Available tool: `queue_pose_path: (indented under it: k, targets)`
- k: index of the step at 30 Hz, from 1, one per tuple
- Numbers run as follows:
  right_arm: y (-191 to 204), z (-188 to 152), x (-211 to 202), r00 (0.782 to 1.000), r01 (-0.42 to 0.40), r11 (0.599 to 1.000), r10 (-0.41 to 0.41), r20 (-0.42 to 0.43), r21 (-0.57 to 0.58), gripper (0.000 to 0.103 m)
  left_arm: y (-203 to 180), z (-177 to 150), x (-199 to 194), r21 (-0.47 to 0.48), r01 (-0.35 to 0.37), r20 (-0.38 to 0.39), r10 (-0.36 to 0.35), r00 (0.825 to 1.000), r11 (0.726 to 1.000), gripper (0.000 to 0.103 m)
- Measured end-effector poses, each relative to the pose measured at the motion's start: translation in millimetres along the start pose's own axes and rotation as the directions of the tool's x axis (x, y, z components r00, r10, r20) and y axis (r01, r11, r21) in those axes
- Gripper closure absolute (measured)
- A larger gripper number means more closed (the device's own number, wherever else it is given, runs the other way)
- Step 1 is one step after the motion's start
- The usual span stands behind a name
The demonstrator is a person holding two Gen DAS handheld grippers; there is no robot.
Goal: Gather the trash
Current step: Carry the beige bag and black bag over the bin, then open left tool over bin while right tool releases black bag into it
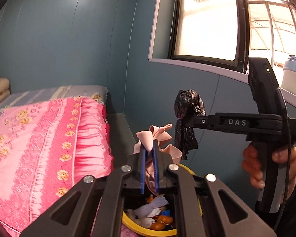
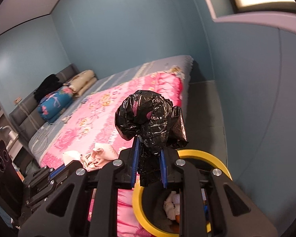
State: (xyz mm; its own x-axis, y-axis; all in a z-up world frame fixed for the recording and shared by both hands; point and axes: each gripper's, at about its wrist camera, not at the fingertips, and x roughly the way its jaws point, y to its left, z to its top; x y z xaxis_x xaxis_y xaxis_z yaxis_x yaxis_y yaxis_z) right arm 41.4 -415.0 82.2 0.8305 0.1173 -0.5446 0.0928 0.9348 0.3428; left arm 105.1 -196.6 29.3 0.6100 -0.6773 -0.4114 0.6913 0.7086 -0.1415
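My left gripper (image 1: 149, 148) is shut on a pale pink plastic bag (image 1: 157, 136), held above a yellow-rimmed trash bin (image 1: 189, 168) that holds mixed trash. In the right wrist view the pink bag (image 2: 100, 155) shows at the lower left. My right gripper (image 2: 149, 148) is shut on a crumpled black plastic bag (image 2: 148, 118), held above the same bin (image 2: 205, 156). In the left wrist view the right gripper (image 1: 184, 120) comes in from the right with the black bag (image 1: 187, 106), just right of the pink bag.
A bed with a pink floral quilt (image 1: 39, 134) lies to the left, right against the bin. Folded bedding (image 2: 55, 102) sits at its head. A blue wall and a window sill (image 1: 187, 63) are ahead. A white jar (image 1: 293, 75) stands on the sill.
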Motion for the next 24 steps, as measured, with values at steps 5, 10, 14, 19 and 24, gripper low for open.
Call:
queue_pose_path:
  k: [5, 10, 14, 19, 24]
  targets:
    - [-29, -2, 22, 0.999, 0.007, 0.998, -0.004, -0.048, 0.056, 0.084, 4, -15, 27, -0.06, 0.035, -0.083, -0.04, 0.996, 0.998, 0.097]
    - [-54, -4, 38, 0.998, 0.01, 0.995, -0.003, -0.068, 0.099, 0.083, 2, -21, 45, -0.085, 0.051, -0.122, -0.061, 0.991, 0.995, 0.096]
    - [-63, -9, 41, 0.997, 0.018, 0.99, -0.007, -0.079, 0.137, 0.079, 4, -22, 45, -0.104, 0.044, -0.114, -0.056, 0.992, 0.994, 0.073]
    - [-63, -10, 45, 0.996, 0.034, 0.984, -0.02, -0.082, 0.176, 0.07, 16, -18, 30, -0.137, 0.021, -0.072, -0.031, 0.997, 0.99, 0.059]
    - [-61, -10, 45, 0.997, 0.028, 0.984, -0.014, -0.081, 0.177, 0.067, 38, -15, 10, -0.171, -0.03, -0.04, 0.024, 0.999, 0.985, 0.057]
